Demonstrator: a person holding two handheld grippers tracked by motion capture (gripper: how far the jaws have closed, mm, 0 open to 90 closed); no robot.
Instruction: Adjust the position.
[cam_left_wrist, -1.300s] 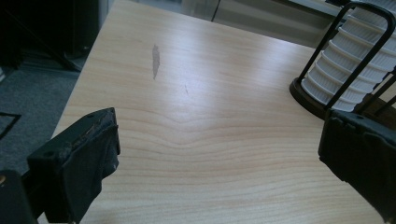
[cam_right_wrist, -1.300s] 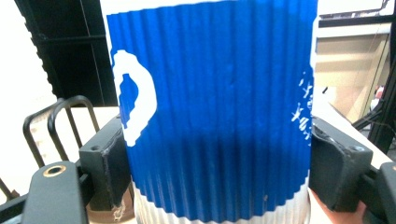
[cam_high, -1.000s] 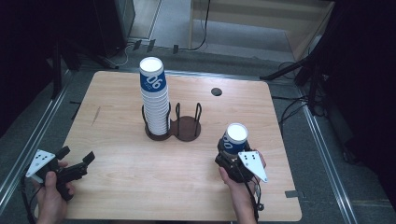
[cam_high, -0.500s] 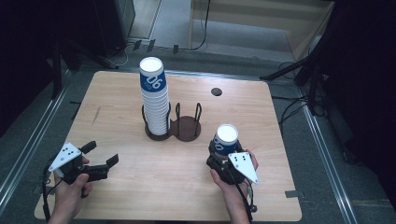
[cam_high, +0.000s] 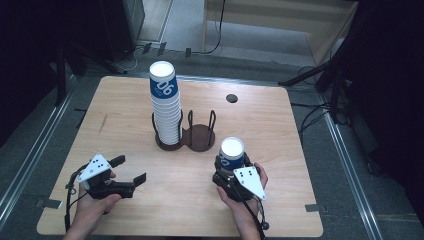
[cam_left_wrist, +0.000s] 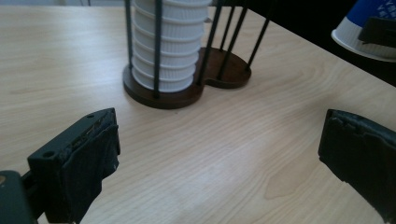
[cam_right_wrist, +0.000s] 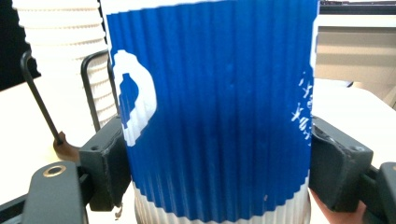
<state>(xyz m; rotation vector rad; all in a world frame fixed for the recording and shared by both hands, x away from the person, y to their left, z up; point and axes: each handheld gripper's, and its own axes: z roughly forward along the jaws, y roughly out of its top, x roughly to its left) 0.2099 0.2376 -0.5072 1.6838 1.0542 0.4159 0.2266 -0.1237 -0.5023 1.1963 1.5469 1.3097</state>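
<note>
Table (cam_high: 125, 100): light wood top, centre of the high view, with a small dark round hole (cam_high: 231, 98) near its upper right edge.
Cup stack (cam_high: 165, 107): tall column of white ribbed cups, top one blue-banded, standing in the left ring of the holder, upper centre of the frame.
Holder (cam_high: 200, 137): dark brown two-ring base with black wire uprights, mid-table; right ring vacant.
Right gripper (cam_high: 231, 172): lower right of centre, held in a hand (cam_high: 245, 212); jaws clamped on either side of a single cup.
Single cup (cam_right_wrist: 210, 116): blue ribbed sleeve, white rim, upright, just below the holder.
Left gripper (cam_high: 129, 170): lower left of the frame, jaws spread wide, nothing between them, over bare tabletop.
</note>
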